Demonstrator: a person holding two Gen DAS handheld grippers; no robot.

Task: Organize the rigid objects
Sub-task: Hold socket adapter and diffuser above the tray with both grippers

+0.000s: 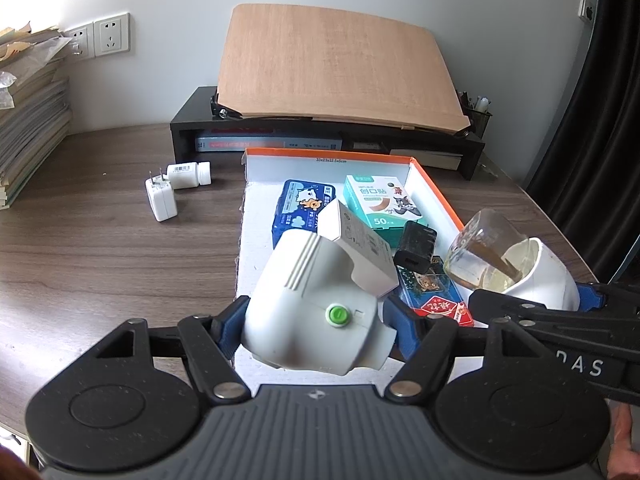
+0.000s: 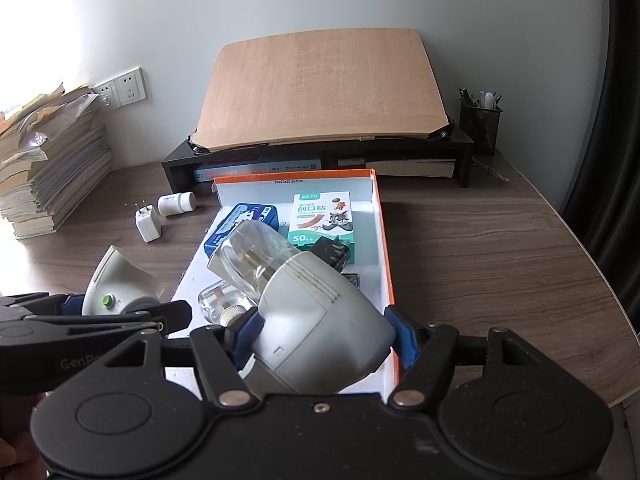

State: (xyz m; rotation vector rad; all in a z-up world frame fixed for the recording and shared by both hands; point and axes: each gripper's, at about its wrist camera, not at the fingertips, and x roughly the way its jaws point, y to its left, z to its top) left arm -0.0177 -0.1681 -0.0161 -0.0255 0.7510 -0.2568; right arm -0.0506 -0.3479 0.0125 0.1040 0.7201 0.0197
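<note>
Held in the left gripper (image 1: 316,320) a white plug-in vaporiser (image 1: 296,280) with a green button, jaws closed snugly on its two flanks, above the near left corner of the orange-rimmed box (image 1: 436,188). Held in the right gripper (image 2: 324,332) a second white vaporiser (image 2: 320,316) with a clear bottle (image 2: 256,252) of amber liquid fitted in front, jaws pressed against both sides, over the near end of the same box. Judged this to be the placing step, with neither piece set down yet. Saw the far half of the box taken up by a blue tin (image 1: 298,208), a green plaster carton (image 1: 376,204), a black charger (image 1: 416,248) and a pack of cards (image 1: 436,300). Saw also a loose clear bottle (image 2: 220,300) lying near the front left. Could not place the white carton (image 1: 360,252) just behind the left vaporiser: resting in the box or riding on the piece. Called for going down one at a time. Best started with the right, onto the bare white floor by the right wall, bottle pointed away and kept off the black charger. Best followed with the left, laid near the front left, clear of the loose bottle. Needed the jaws opened only once each piece sat on the floor, given the liquid and a probably brittle bottle. Left for afterwards, out on the table (image 1: 100,260): a white plug adapter (image 1: 160,200) and a white pill bottle (image 1: 188,174), just beside each other, left of the box.
</note>
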